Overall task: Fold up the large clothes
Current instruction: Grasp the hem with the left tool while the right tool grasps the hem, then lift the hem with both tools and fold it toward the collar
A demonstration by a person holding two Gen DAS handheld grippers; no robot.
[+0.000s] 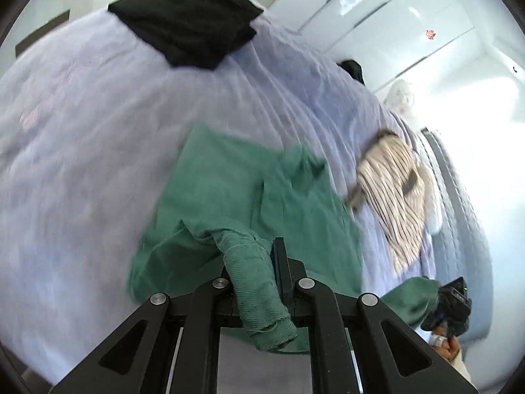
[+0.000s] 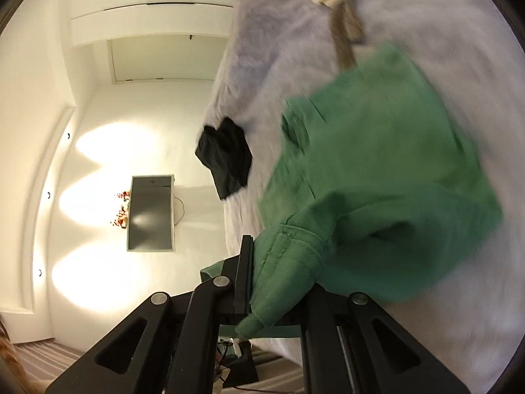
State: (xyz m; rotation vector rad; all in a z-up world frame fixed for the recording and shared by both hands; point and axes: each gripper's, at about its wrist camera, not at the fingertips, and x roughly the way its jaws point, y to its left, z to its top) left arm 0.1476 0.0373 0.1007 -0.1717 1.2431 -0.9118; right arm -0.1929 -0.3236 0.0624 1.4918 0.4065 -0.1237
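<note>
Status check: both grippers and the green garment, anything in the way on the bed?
Left gripper shut on green garment. Right gripper shut on it too. Striped garment and folded black garment lie apart on bed sheet.

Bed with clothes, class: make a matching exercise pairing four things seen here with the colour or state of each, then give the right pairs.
1 ribbed-cuff cotton garment
2 folded fabric pile
3 striped knit top
4 wrinkled bedsheet

A black
B pale lilac
C green, clamped by left gripper and right gripper
D cream with dark stripes

Pairs: 1-C, 2-A, 3-D, 4-B
</note>
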